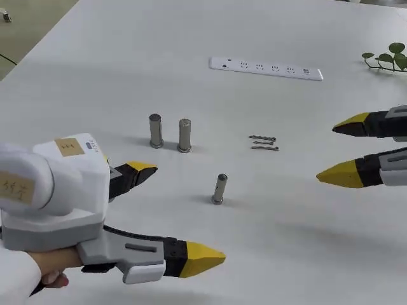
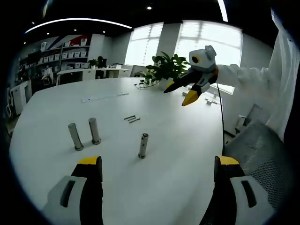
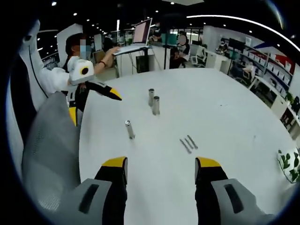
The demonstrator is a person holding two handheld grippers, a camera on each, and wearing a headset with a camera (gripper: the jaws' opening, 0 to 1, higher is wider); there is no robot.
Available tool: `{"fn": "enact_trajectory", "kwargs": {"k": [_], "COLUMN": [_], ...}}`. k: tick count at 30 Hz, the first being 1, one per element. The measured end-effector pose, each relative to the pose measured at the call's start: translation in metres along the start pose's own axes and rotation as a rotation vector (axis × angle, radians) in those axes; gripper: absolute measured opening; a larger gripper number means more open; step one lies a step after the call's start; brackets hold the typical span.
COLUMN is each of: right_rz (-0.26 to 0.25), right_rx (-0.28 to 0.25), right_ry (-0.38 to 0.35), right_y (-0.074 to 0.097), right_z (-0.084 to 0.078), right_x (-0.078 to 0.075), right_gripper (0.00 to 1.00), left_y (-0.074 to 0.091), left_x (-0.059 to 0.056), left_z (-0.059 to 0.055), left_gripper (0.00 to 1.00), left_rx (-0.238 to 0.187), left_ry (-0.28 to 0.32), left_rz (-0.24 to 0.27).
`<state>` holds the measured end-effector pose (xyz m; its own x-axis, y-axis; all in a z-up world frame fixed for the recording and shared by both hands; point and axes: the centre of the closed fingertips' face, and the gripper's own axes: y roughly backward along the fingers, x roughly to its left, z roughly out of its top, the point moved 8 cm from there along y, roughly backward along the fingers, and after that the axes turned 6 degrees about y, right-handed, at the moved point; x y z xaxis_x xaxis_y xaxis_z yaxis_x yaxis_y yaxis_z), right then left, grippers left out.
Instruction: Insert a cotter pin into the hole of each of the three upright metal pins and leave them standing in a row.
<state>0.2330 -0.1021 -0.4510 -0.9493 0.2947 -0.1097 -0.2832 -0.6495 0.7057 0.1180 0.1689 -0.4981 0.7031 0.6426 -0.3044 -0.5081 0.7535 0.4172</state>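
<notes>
Three metal pins (image 1: 184, 135) upright on white table (image 1: 127, 63): two close side by side, third pin (image 1: 219, 189) alone, nearer person. Three cotter pins (image 1: 263, 143) lie loose just right of pair. Left gripper (image 1: 186, 213) jaws spread wide, empty, left of lone pin. Right gripper (image 1: 327, 152) jaws apart, empty, right of cotter pins. Power strip (image 1: 266, 68) farther back; plant (image 1: 386, 58) at far right.

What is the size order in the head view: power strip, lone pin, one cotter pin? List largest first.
1. Power strip
2. Lone pin
3. Cotter pin: similar length to the pin, but far thinner.
</notes>
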Motion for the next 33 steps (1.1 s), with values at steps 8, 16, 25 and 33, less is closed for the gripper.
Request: {"fn": "enact_trajectory", "kwargs": {"k": [8, 16, 25, 33], "right_rz": [0.041, 0.082, 0.060, 0.077], "right_rx": [0.057, 0.112, 0.182, 0.201], "right_ry": [0.079, 0.083, 0.145, 0.156], "right_y": [-0.035, -0.064, -0.092, -0.108], "right_z": [0.005, -0.004, -0.008, -0.003], "right_x": [-0.026, -0.044, -0.065, -0.075], "right_gripper": [0.35, 0.26, 0.11, 0.06], "left_y": [0.005, 0.008, 0.015, 0.020], "left_x": [0.003, 0.001, 0.008, 0.016], "left_z": [-0.001, -0.001, -0.004, -0.006], "left_gripper": [0.99, 0.99, 0.99, 0.99], "left_rx": [-0.014, -0.013, -0.033, -0.043], "left_ry": [0.040, 0.035, 0.065, 0.093], "left_rz": [0.002, 0.010, 0.050, 0.078]}}
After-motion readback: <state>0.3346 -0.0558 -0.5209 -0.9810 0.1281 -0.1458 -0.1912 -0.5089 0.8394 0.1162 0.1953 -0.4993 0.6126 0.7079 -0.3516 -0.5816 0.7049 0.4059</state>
